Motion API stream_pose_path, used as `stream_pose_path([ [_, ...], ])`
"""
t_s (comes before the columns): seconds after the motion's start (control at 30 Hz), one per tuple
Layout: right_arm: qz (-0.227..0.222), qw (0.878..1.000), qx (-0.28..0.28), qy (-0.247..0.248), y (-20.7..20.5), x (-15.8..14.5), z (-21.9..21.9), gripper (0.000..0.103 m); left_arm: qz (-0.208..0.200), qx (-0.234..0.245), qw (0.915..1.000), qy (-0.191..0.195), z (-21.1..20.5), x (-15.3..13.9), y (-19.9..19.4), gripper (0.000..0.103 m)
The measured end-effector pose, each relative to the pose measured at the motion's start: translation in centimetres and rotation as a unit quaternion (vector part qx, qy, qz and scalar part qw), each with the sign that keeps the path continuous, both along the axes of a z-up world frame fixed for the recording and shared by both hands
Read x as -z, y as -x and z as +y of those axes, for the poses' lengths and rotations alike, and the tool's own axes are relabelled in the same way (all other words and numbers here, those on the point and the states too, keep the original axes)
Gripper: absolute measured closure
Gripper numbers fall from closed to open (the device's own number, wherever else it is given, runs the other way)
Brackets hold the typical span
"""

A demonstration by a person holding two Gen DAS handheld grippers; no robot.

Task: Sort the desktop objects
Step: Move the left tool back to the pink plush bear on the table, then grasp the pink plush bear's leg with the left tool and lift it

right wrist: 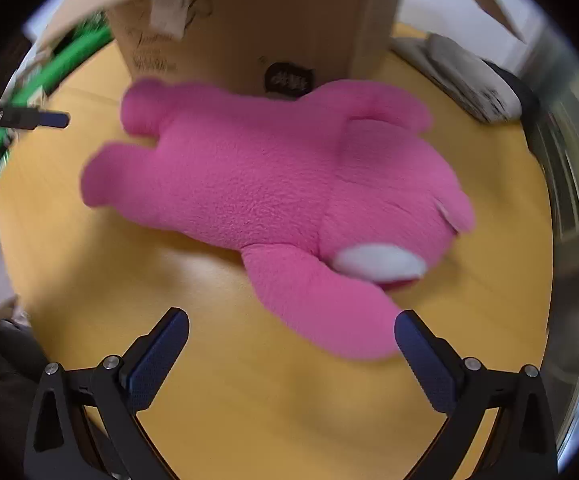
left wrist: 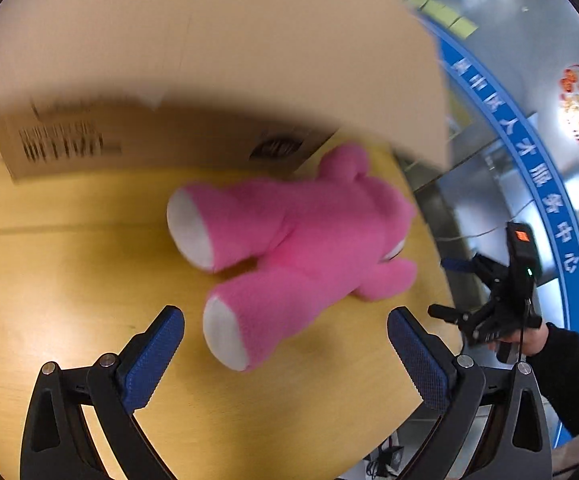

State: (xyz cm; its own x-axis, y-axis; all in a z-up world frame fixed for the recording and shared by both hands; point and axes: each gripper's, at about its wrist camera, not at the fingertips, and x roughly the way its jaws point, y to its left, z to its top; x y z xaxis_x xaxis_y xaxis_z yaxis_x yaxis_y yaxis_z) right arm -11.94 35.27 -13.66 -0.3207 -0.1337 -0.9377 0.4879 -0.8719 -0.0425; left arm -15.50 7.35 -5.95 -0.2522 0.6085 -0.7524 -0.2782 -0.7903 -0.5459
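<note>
A pink plush toy (left wrist: 289, 236) with white foot soles lies on the yellow wooden table (left wrist: 69, 280), close to a cardboard box (left wrist: 129, 140). My left gripper (left wrist: 285, 344) is open, its blue pads on either side of the nearer leg without touching it. In the right wrist view the same pink plush toy (right wrist: 273, 184) lies on its front, one limb reaching between the fingers of my open right gripper (right wrist: 291, 344). The right gripper (left wrist: 455, 292) also shows in the left wrist view, held by a hand beyond the table's right edge.
The cardboard box (right wrist: 249, 28) stands behind the toy, with an open flap (left wrist: 249, 40) overhanging it. Some pale objects (right wrist: 469, 76) lie at the table's far right. The table edge (left wrist: 433, 220) runs just right of the toy. A dark sleeve (left wrist: 573, 376) is at the right.
</note>
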Motion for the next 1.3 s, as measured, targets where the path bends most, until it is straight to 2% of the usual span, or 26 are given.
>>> stream_pose_path([
  [0.1,-0.010,1.000,0.005,-0.007,2.3,2.4,-0.5,0.002,-0.032,-0.005,0.9995,0.000,0.6,3.8,0.8,0.000],
  [0.2,-0.042,0.999,0.023,-0.004,4.1,4.8,-0.2,0.003,-0.061,-0.010,0.9981,-0.003,1.2,7.2,1.5,0.000],
  [0.3,-0.066,0.997,0.027,-0.015,4.4,7.3,-0.8,0.004,-0.078,-0.015,0.9967,-0.013,1.7,8.9,1.7,0.000],
  [0.4,-0.078,0.996,0.043,-0.018,4.9,8.5,-0.5,0.011,-0.100,-0.021,0.9945,-0.025,1.6,10.6,1.6,0.000],
  [0.43,-0.081,0.995,0.049,-0.019,5.0,8.9,-0.4,0.019,-0.107,-0.021,0.9935,-0.031,1.5,11.1,1.5,0.000],
  [0.57,-0.086,0.994,0.060,-0.011,5.3,9.3,0.1,0.021,-0.133,-0.022,0.9894,-0.053,1.4,12.7,1.2,0.001],
  [0.6,-0.090,0.994,0.057,-0.016,5.3,9.5,0.0,0.022,-0.136,-0.023,0.9887,-0.059,1.4,12.9,1.3,0.003],
  [0.63,-0.094,0.994,0.055,-0.020,5.4,9.7,-0.2,0.023,-0.137,-0.024,0.9882,-0.066,1.4,13.0,1.4,0.009],
  [0.67,-0.106,0.992,0.056,-0.025,5.5,10.2,-0.3,0.025,-0.137,-0.023,0.9877,-0.072,1.5,13.1,1.4,0.015],
  [0.7,-0.119,0.991,0.057,-0.029,5.6,10.6,-0.4,0.026,-0.139,-0.022,0.9871,-0.077,1.7,13.0,1.5,0.031],
  [0.77,-0.132,0.989,0.055,-0.040,5.6,11.3,-0.8,0.027,-0.138,-0.019,0.9868,-0.081,2.0,13.0,1.6,0.035],
  [0.8,-0.130,0.989,0.053,-0.042,5.6,11.3,-1.1,0.027,-0.135,-0.015,0.9878,-0.076,2.2,12.9,1.5,0.040],
  [0.87,-0.131,0.989,0.061,-0.038,5.3,10.9,-1.1,0.039,-0.134,-0.009,0.9885,-0.069,2.3,12.6,1.2,0.048],
  [0.9,-0.132,0.988,0.066,-0.036,5.2,10.7,-1.1,0.050,-0.135,-0.008,0.9885,-0.069,2.2,12.4,0.9,0.052],
  [0.93,-0.136,0.988,0.062,-0.030,4.3,10.5,-1.5,0.058,-0.134,-0.008,0.9888,-0.065,1.9,12.1,0.3,0.054],
  [1.03,-0.129,0.991,0.032,-0.022,0.3,9.3,-3.3,0.067,-0.134,0.000,0.9900,-0.044,0.8,10.8,-1.8,0.057],
  [1.13,-0.108,0.994,0.014,0.007,-4.9,6.8,-5.2,0.071,-0.135,0.018,0.9904,-0.023,-1.2,8.7,-5.0,0.058],
  [1.3,-0.092,0.992,0.020,0.089,-12.3,0.0,-7.1,0.074,-0.143,0.023,0.9893,-0.018,-5.5,3.8,-11.1,0.061],
])
